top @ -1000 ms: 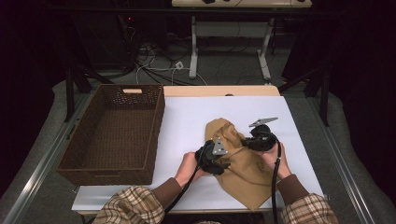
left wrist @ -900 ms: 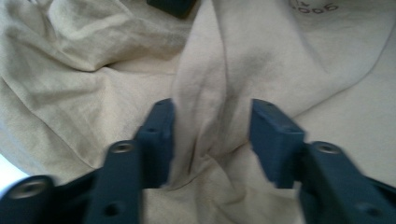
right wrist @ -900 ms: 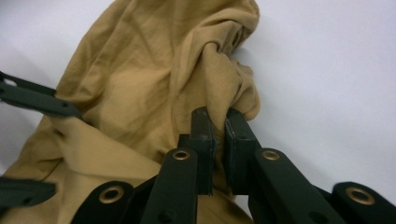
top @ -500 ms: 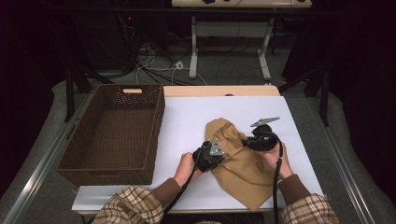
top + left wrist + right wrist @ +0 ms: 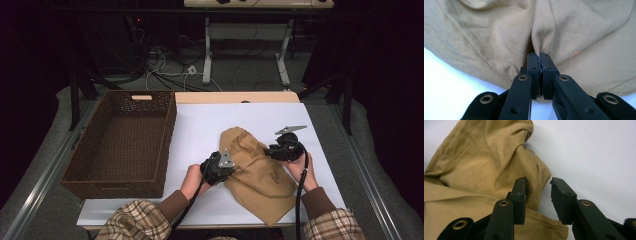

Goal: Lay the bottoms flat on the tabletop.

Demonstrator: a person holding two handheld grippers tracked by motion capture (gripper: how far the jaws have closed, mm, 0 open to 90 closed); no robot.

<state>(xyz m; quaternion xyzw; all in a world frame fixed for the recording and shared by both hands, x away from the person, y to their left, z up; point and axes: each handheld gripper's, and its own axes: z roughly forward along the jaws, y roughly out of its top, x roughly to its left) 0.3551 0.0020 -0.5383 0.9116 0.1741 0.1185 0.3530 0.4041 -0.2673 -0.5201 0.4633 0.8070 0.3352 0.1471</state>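
My left gripper [image 5: 539, 65] is clamped tight on a pinched fold of the tan cloth [image 5: 260, 172]; in the left gripper view the fabric puckers up out of the closed jaws. My right gripper [image 5: 537, 200] has just been opening: its jaws stand partly apart with a lobe of the cloth's edge between them, and the pads do not press on it, so I judge that side released.

The cloth lies crumpled on the white table [image 5: 200, 130], directly between my two grippers, the left one [image 5: 220, 167] at its near-left edge and the right one [image 5: 286, 149] at its far-right side. The wicker basket [image 5: 120, 142] sits well apart, beyond my left gripper.

To do this step well, I keep the left pinch firm and low. I would take a clean single edge with the right jaws rather than a bunched lump. Before closing I want the fabric seated deep between the pads, so that it does not slip out when I lift or spread it.

The cloth's long axis runs diagonally, from the bunched end up beyond my left gripper down to the flatter, wider end near my right forearm. The bunched end points away from me.
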